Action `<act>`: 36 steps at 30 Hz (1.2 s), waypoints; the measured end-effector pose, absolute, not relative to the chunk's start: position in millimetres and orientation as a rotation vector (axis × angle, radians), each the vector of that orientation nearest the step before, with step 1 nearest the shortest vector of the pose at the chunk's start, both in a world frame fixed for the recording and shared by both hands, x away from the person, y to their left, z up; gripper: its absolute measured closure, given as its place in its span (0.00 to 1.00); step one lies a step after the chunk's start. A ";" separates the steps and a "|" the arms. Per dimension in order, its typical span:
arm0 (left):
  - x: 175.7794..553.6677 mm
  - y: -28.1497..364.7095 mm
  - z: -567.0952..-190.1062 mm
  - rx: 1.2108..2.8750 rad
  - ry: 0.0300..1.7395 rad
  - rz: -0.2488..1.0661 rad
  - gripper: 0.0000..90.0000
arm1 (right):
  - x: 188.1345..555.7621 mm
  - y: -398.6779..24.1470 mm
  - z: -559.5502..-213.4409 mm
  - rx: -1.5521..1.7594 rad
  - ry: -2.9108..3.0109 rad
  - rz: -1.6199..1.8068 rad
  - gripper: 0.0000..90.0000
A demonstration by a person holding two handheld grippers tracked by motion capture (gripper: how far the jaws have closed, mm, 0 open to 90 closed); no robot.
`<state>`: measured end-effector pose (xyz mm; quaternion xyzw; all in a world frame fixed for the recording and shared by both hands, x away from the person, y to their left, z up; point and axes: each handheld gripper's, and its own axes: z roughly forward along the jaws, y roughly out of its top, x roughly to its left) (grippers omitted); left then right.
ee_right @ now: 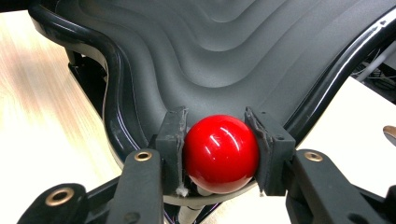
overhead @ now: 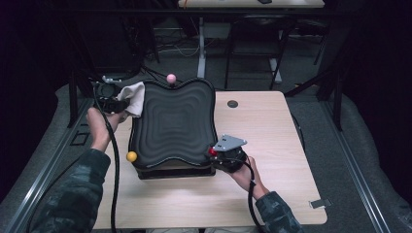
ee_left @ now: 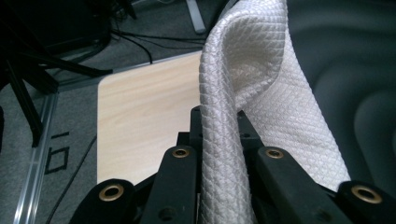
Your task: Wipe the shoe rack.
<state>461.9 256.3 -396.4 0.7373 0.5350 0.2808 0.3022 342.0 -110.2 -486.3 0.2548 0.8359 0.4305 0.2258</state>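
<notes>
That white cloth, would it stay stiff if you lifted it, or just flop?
Probably floppy: the white cloth folds over and droops where the left hand-held gripper pinches it. It looks light, since a thin pinch holds it. Its quilted weave likely grips rather than slips.

1. The room is dark.
2. A light wood table (overhead: 272, 141) stands on grey carpet (overhead: 354, 160) (with black frame bars at its sides).
3. Another desk (overhead: 233, 4) stands far back.

On the desk (overhead: 272, 194) sits a black rippled tray (overhead: 173, 124). The left tool (overhead: 112, 103) grips a white cloth (overhead: 136, 97) at its corner; the right tool (overhead: 221, 154) clamps a red ball (overhead: 213, 151).
</notes>
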 end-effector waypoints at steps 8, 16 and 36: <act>440.2 258.4 -409.8 1.977 1.379 0.686 0.92 | 342.0 -110.2 -486.2 0.702 2.307 1.187 0.67; 409.6 261.0 -429.0 2.004 1.338 0.646 0.92 | 342.0 -110.2 -486.1 0.700 2.309 1.186 0.67; 359.1 276.8 -453.7 2.011 1.319 0.577 0.92 | 342.9 -111.6 -485.9 0.686 2.321 1.187 0.67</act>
